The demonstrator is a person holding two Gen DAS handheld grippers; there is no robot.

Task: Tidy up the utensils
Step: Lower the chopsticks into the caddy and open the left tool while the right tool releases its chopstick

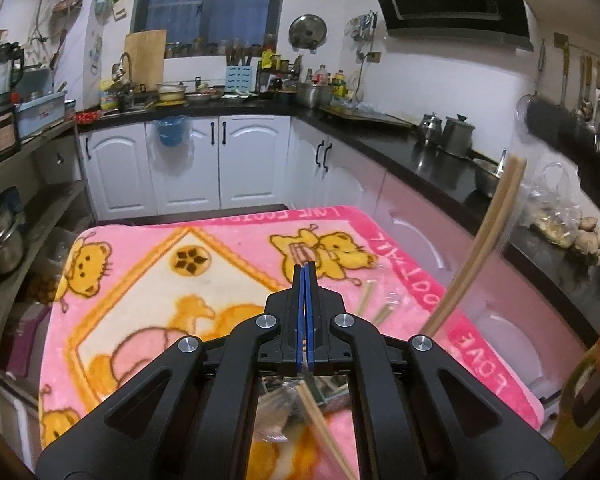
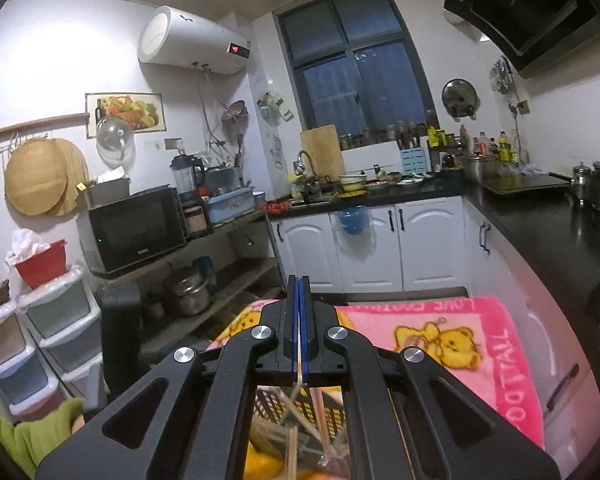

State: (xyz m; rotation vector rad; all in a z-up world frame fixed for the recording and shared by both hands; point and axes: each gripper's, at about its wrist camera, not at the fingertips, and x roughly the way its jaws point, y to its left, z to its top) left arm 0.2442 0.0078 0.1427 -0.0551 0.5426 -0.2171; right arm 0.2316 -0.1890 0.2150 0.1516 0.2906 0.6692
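My left gripper [image 1: 305,268] is shut above the pink cartoon blanket [image 1: 148,280]; a wooden chopstick [image 1: 324,428] runs down from between its blue pads beneath the mechanism. A pair of chopsticks [image 1: 476,248] rises at the right, its holder out of view. Loose chopsticks [image 1: 374,308] lie on the blanket right of the fingers. My right gripper [image 2: 299,280] is shut on a thin chopstick [image 2: 300,360] that hangs between its pads down toward a dark slotted basket [image 2: 300,408] holding several chopsticks [image 2: 292,436].
The blanket [image 2: 460,332] covers a table in a kitchen. Black countertop [image 1: 440,160] with pots runs along the right, white cabinets [image 1: 220,160] stand behind. A shelf with a microwave [image 2: 136,228] and plastic drawers [image 2: 52,332] stand at the left.
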